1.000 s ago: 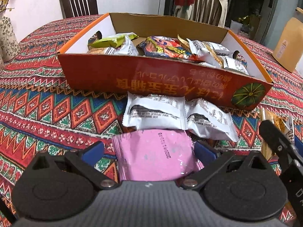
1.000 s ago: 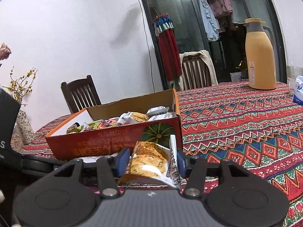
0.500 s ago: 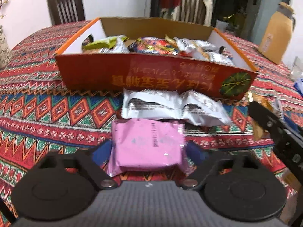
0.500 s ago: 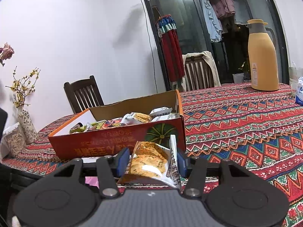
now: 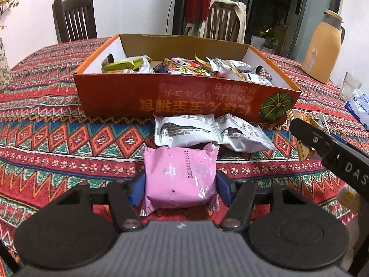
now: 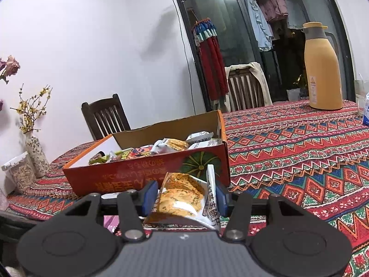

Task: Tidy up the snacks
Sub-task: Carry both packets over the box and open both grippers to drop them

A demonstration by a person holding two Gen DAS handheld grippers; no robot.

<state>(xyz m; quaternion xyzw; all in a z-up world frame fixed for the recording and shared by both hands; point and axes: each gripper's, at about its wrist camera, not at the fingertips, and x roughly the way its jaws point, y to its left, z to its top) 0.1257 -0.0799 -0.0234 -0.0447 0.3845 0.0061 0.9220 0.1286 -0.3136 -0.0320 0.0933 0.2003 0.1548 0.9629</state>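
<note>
Both grippers hold snacks before the orange cardboard box [image 5: 143, 97].
Left gripper [image 5: 180, 184] pinches a pink foil packet [image 5: 180, 177]; right gripper [image 6: 184, 197] pinches a clear cracker packet [image 6: 182, 198] above the patterned bench [image 6: 299, 150].

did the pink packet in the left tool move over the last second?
Yes. The pink packet, gripped in the left tool, has risen and pulled back: it overlapped the white packets before, now it barely meets them.
</note>
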